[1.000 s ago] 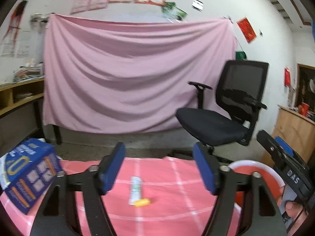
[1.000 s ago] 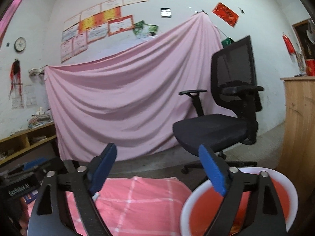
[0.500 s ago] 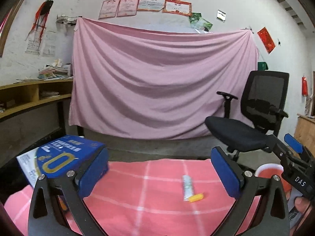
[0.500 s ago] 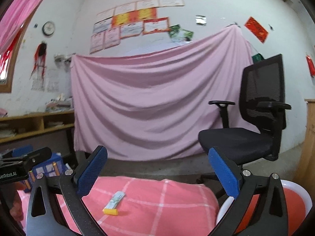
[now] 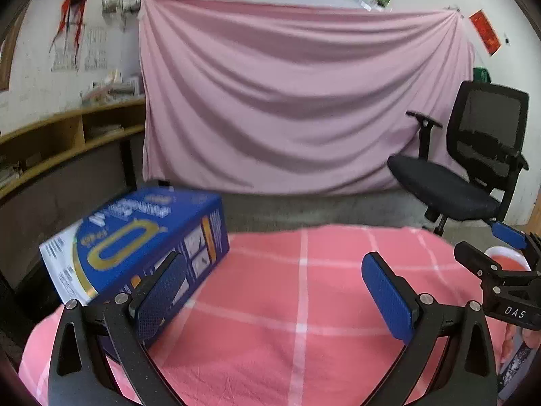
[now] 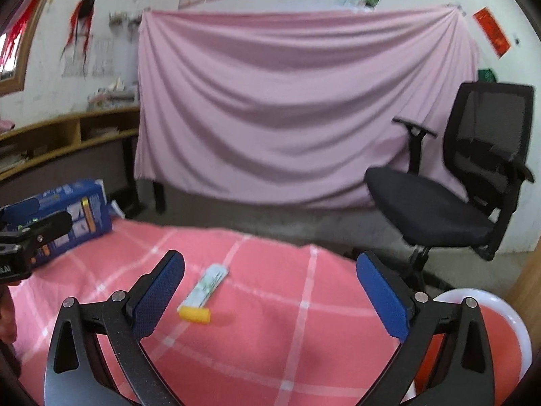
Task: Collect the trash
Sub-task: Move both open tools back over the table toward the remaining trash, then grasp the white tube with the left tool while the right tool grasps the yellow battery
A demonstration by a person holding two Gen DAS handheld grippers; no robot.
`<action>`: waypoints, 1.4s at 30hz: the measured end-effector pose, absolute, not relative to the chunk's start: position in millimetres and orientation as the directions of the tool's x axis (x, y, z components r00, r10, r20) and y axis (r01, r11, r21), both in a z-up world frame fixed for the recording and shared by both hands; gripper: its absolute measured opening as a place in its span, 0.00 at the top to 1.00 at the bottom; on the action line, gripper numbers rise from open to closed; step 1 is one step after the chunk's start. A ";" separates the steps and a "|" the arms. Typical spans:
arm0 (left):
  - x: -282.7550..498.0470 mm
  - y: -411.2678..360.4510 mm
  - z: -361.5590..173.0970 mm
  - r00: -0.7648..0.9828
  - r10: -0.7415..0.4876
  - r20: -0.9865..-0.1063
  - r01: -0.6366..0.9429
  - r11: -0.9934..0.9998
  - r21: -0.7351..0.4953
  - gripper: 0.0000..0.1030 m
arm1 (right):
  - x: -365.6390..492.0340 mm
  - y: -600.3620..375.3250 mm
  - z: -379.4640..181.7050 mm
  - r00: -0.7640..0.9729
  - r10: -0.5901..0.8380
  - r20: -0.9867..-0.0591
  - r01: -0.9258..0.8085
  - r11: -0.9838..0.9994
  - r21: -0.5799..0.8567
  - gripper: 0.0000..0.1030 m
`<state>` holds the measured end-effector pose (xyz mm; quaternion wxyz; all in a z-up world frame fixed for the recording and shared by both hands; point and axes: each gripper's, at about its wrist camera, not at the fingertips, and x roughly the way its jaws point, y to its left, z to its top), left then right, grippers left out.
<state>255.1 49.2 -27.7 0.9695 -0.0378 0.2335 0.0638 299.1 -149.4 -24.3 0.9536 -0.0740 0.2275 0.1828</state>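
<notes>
Where cloth (image 6: 270,321) ends, bare floor (image 6: 304,226) beyond

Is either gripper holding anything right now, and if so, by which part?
Nothing is held. The left gripper and right gripper both stand open and empty; the tube and blue box lie untouched.

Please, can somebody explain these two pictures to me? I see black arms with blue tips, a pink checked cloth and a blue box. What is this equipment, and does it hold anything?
There is no robot: a person holds one hand-held claw in each hand, with a camera looking forward along its two fingers. One picture comes from the left claw, the other from the right claw. Both are open and empty; their jaws have just been moving. On the pink checked cloth lie a blue box and a small tube with a yellow cap. A white bowl with a red inside stands at the right.
</notes>
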 end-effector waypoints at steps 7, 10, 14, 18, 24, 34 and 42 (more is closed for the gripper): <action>273.8 55.4 -43.1 0.812 0.084 -0.578 -0.151 0.986 -0.069 0.01 | 317.7 -139.6 -43.6 0.704 0.356 -0.614 -0.463 0.886 -0.017 0.35; 283.0 59.4 -51.2 0.776 0.066 -0.627 -0.147 0.986 -0.077 0.02 | 321.4 -131.4 -50.1 0.649 0.377 -0.661 -0.505 0.863 -0.005 0.44; 288.9 63.4 -57.0 0.743 0.042 -0.668 -0.144 0.985 -0.098 0.02 | 322.4 -117.8 -57.7 0.579 0.403 -0.709 -0.567 0.823 0.005 0.45; 293.7 68.8 -62.2 0.713 0.030 -0.701 -0.157 0.980 -0.118 0.02 | 321.8 -108.1 -64.4 0.537 0.394 -0.746 -0.599 0.800 -0.009 0.45; 301.3 70.5 -62.9 0.677 0.013 -0.736 -0.157 0.979 -0.128 0.02 | 329.4 -100.8 -77.2 0.475 0.367 -0.800 -0.612 0.791 -0.001 0.72; 319.5 52.0 -63.0 0.633 -0.038 -0.773 -0.069 0.992 -0.106 0.02 | 335.3 -135.0 -71.6 0.506 0.353 -0.787 -0.533 0.845 0.037 0.73; 342.3 11.0 -67.3 0.605 -0.092 -0.791 0.029 0.995 -0.093 0.07 | 337.1 -180.1 -64.1 0.552 0.334 -0.764 -0.447 0.892 0.066 0.73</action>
